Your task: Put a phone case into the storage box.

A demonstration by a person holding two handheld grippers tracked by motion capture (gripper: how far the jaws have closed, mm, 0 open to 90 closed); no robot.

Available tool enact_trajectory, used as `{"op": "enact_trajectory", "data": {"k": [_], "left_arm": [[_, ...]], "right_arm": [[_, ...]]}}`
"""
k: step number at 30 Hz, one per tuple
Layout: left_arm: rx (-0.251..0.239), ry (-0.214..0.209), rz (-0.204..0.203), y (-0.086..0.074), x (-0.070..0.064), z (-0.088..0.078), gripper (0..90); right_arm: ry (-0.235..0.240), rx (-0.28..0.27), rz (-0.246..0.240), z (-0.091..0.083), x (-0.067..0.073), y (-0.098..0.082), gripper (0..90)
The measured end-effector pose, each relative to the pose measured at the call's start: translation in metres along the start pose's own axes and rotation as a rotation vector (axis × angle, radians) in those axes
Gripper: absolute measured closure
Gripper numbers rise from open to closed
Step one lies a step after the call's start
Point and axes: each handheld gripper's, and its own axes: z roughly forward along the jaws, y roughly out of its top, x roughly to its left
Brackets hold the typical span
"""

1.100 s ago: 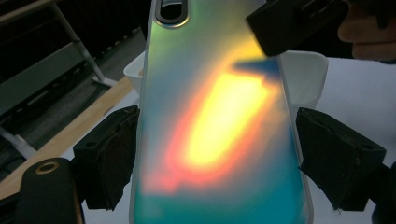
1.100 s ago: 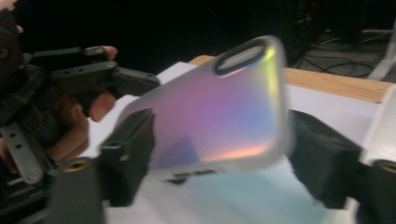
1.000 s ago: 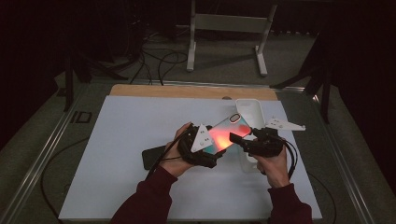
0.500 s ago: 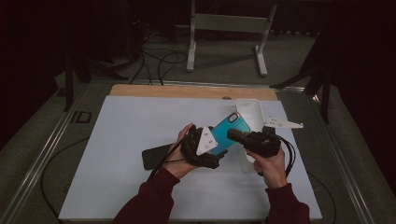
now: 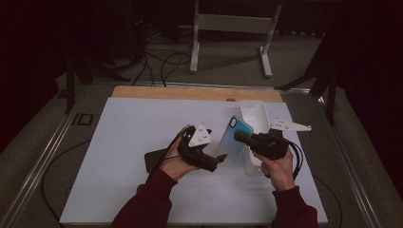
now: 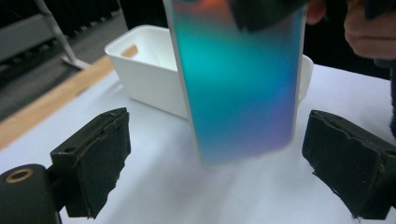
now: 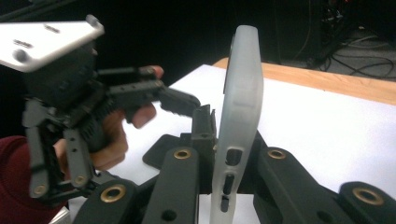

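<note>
The right hand-held gripper (image 5: 239,137) clamps the phone case (image 5: 231,139) upright; its lower end hangs between the left hand-held gripper's (image 6: 215,168) parted jaws.

Dim room, bg near black; white table (image 5: 119,142) lit from above; left gripper view blurry.

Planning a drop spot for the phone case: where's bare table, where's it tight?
Free: the white mat left of the left tongs, and its near edge between the sleeves. Crowded: right side, where the phone case, right tongs, white bin and black phone cluster.
</note>
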Motion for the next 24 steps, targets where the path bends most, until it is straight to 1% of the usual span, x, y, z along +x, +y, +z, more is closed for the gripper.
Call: {"op": "enact_trajectory", "data": {"k": [1, 2, 5, 7, 9, 12, 13, 15, 16, 18, 19, 20, 21, 24], "left_arm": [[0.007, -0.023, -0.017, -0.002, 0.002, 0.001, 8.1], [0.007, -0.032, -0.023, -0.002, 0.002, 0.002, 7.3], [0.007, -0.059, -0.038, -0.004, 0.004, 0.002, 7.4], [0.005, -0.068, -0.048, -0.004, 0.005, 0.003, 7.2], [0.004, -0.093, -0.061, -0.005, 0.006, 0.004, 7.8], [-0.003, -0.137, -0.078, -0.005, 0.008, 0.004, 10.5], [-0.004, -0.148, -0.082, -0.006, 0.008, 0.005, 10.5], [-0.010, -0.171, -0.088, -0.006, 0.008, 0.004, 14.7], [-0.013, -0.196, -0.086, -0.006, 0.008, 0.004, 16.3], [-0.019, -0.211, -0.087, -0.006, 0.007, 0.003, 20.4], [-0.019, -0.211, -0.087, -0.006, 0.007, 0.003, 21.8], [-0.023, -0.238, -0.091, -0.006, 0.008, 0.003, 22.8], [-0.023, -0.248, -0.093, -0.006, 0.008, 0.004, 23.5], [-0.026, -0.274, -0.092, -0.007, 0.007, 0.005, 26.9]], "right_arm": [[0.005, -0.005, -0.001, -0.001, 0.000, 0.001, 82.9], [0.017, -0.018, -0.005, -0.002, 0.001, 0.002, 82.9], [0.038, -0.030, -0.014, -0.005, 0.003, 0.004, 83.0], [0.051, -0.035, -0.019, -0.005, 0.005, 0.006, 82.9], [0.078, -0.043, -0.017, -0.004, 0.005, 0.007, 83.0], [0.108, -0.040, -0.030, 0.000, 0.008, 0.007, 83.0], [0.108, -0.040, -0.030, 0.000, 0.008, 0.007, 83.0], [0.119, -0.043, -0.039, 0.001, 0.011, 0.007, 82.9], [0.126, -0.045, -0.040, 0.002, 0.011, 0.007, 82.9], [0.142, -0.051, -0.039, 0.002, 0.012, 0.007, 82.9], [0.142, -0.051, -0.039, 0.002, 0.012, 0.007, 82.9], [0.167, -0.057, -0.039, 0.003, 0.013, 0.006, 83.0], [0.179, -0.059, -0.041, 0.004, 0.014, 0.006, 83.0], [0.196, -0.066, -0.055, 0.005, 0.016, 0.007, 83.0]]}}
